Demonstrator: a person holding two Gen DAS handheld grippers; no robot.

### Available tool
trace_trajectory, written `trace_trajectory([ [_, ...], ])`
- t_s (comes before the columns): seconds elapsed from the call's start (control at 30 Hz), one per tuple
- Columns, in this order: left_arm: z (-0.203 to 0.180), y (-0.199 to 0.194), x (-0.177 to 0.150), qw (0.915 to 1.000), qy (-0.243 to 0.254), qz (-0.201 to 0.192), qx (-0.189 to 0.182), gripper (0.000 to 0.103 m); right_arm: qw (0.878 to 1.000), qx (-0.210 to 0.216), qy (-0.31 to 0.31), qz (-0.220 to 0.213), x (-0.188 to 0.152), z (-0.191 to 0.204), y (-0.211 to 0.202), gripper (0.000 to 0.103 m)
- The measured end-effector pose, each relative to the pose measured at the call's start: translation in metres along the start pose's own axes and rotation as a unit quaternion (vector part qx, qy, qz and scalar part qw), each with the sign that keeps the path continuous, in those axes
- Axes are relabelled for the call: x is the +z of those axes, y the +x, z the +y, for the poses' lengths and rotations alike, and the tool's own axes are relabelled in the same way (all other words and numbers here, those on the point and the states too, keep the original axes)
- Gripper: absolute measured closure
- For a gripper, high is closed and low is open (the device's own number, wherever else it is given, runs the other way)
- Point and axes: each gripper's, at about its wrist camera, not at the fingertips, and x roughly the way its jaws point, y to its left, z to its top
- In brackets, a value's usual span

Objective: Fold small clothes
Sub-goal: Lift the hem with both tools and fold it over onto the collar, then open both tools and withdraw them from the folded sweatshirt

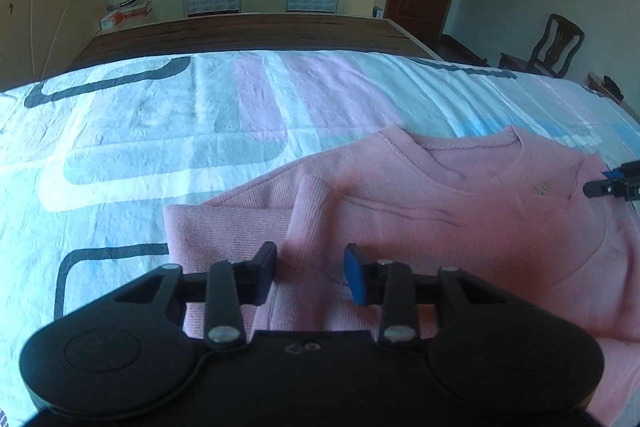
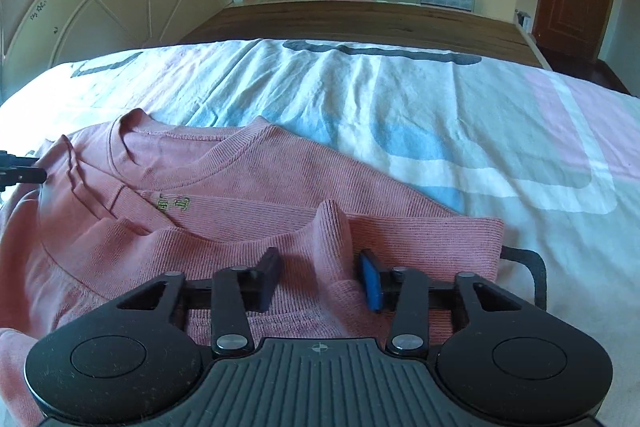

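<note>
— Bedroom, patterned bedsheet (image 1: 168,131). How do the tongs stand?
— Left gripper (image 1: 310,275) narrow, over a raised fold of the pink sweater (image 1: 440,211); whether it pinches I cannot tell. Right gripper (image 2: 318,281) narrow, a ridge of the same knit pinched between its jaws.
— Risk?
— Thin bites. Lifted unevenly, I judge the knit slips or the folded sleeve (image 2: 420,239) drags askew.

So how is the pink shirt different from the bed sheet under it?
The pink shirt is pink and ribbed; the bed sheet is white with blue, pink and grey shapes. The shirt is small and partly folded; the sheet is far bigger, spread out beneath it. Both are cloth.
</note>
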Motion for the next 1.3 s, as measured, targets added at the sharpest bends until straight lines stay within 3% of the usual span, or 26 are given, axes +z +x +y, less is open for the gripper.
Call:
trace_trajectory([
  [0.03, 0.002, 0.0, 0.0, 1.0, -0.006, -0.002, 0.002, 0.078, 1.0, 0.003, -0.003, 0.001, 0.001, 0.001, 0.0, 0.089],
  [0.1, 0.002, -0.003, 0.001, 0.9998, -0.016, -0.011, 0.004, 0.09, 1.0, 0.001, -0.012, 0.001, 0.0, 0.004, -0.004, 0.092],
  [0.23, 0.002, -0.023, -0.001, 0.9971, -0.046, -0.06, 0.005, 0.093, 0.999, -0.001, 0.003, -0.038, -0.002, 0.003, -0.024, 0.095],
  [0.4, 0.017, -0.051, 0.006, 0.9799, -0.133, -0.145, 0.034, 0.094, 0.987, -0.028, 0.087, -0.131, 0.009, -0.019, -0.06, 0.096],
  [0.57, 0.015, -0.028, 0.015, 0.973, -0.171, -0.138, 0.071, 0.094, 0.983, -0.07, 0.114, -0.123, 0.025, -0.026, -0.034, 0.101],
  [0.7, 0.003, 0.001, 0.005, 0.9817, -0.128, -0.079, 0.118, 0.093, 0.986, -0.099, 0.099, -0.084, 0.023, -0.021, -0.003, 0.101],
  [0.8, 0.001, 0.004, -0.006, 0.9836, -0.109, -0.059, 0.131, 0.081, 0.987, -0.088, 0.119, -0.071, 0.015, -0.031, 0.002, 0.098],
  [0.83, 0.001, 0.001, -0.007, 0.9834, -0.107, -0.057, 0.135, 0.078, 0.986, -0.09, 0.117, -0.074, 0.014, -0.031, -0.001, 0.085],
  [0.87, 0.003, -0.002, -0.007, 0.9832, -0.106, -0.056, 0.137, 0.067, 0.986, -0.099, 0.113, -0.079, 0.014, -0.031, -0.006, 0.069],
  [0.9, 0.004, -0.006, -0.008, 0.9824, -0.108, -0.058, 0.141, 0.052, 0.984, -0.112, 0.106, -0.087, 0.013, -0.031, -0.012, 0.066],
  [0.93, 0.004, -0.013, -0.01, 0.9803, -0.112, -0.062, 0.15, 0.045, 0.983, -0.115, 0.104, -0.096, 0.012, -0.03, -0.017, 0.066],
  [1.07, -0.002, -0.045, -0.024, 0.9797, -0.104, -0.084, 0.149, 0.044, 0.985, -0.089, 0.094, -0.117, 0.005, -0.016, -0.042, 0.066],
  [1.17, -0.021, -0.063, -0.035, 0.9849, -0.068, -0.094, 0.128, 0.044, 0.992, -0.065, 0.054, -0.097, -0.005, 0.01, -0.042, 0.066],
  [1.3, -0.043, -0.057, -0.053, 0.9916, -0.045, -0.055, 0.108, 0.044, 0.995, -0.085, 0.007, -0.058, -0.017, 0.035, -0.018, 0.066],
])
